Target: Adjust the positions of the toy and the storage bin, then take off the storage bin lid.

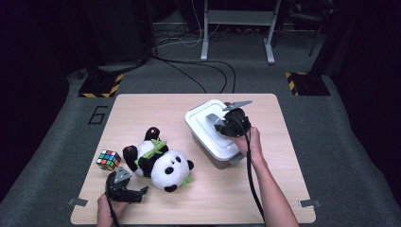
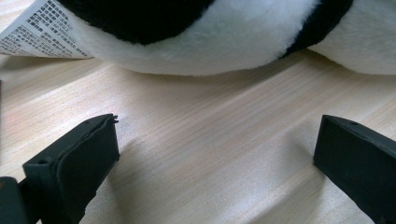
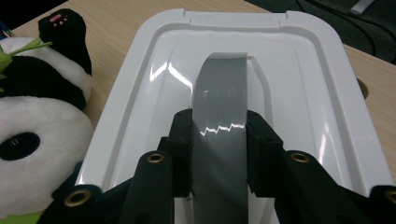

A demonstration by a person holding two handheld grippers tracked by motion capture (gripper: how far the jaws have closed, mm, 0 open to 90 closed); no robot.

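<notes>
The right tongs clamp the grey handle on the white box lid, right of centre on the bench. The left tongs gape open, nothing between them, below the panda, whose printed tag, upper left, is too small to read. A "6" marks the floor.

A white lidded storage box sits skewed on the right half of the wooden table, its grey arched handle standing up across the recessed lid, a plush panda lying to its left.
</notes>
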